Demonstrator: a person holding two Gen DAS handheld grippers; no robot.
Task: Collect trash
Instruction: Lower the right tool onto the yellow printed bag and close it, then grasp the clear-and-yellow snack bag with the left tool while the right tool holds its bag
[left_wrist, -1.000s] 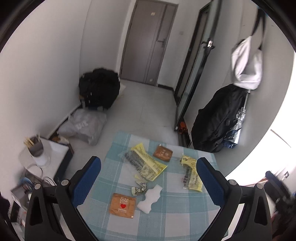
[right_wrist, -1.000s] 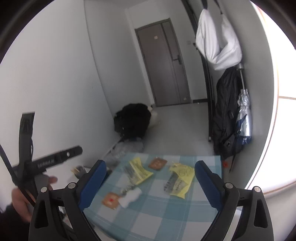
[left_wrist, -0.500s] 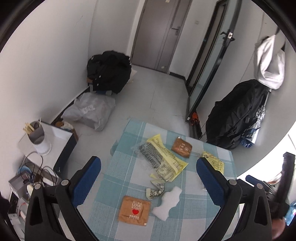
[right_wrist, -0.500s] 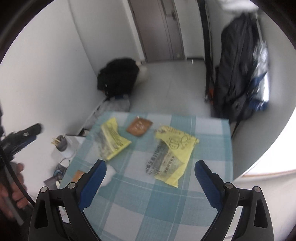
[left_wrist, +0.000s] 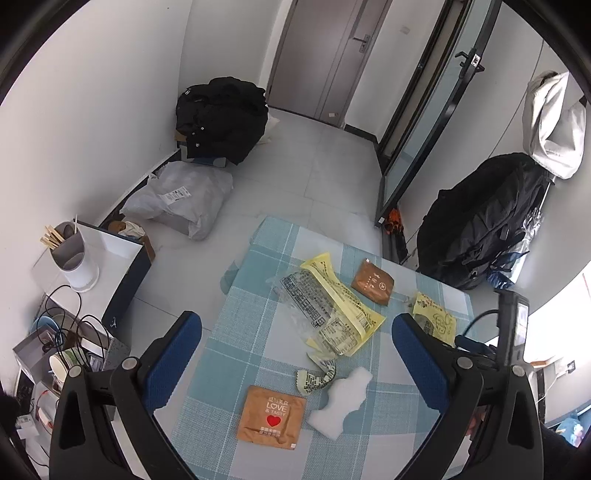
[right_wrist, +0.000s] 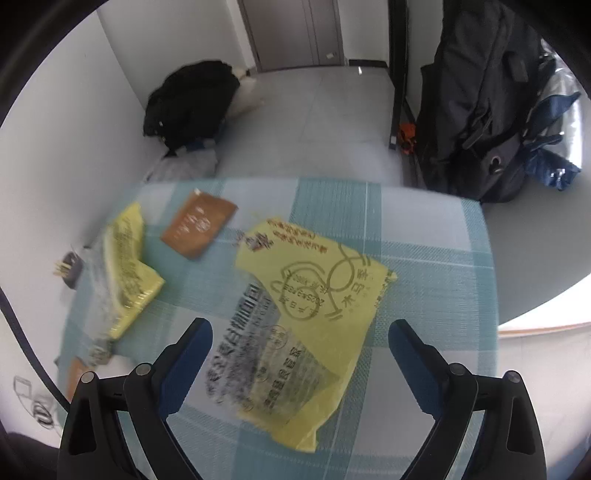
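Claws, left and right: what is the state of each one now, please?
Left claw: open, holding nothing, above the checked tablecloth.
Right claw: open, holding nothing, over the yellow wrapper.

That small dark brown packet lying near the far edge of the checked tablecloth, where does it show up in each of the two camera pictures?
Left wrist view: the dark brown packet lies right of centre, just beyond the long yellow wrapper.
Right wrist view: the same packet lies upper left, blurred, between two yellow wrappers.
Shared landmark: the grey door at the far end of the room, top of both pictures.
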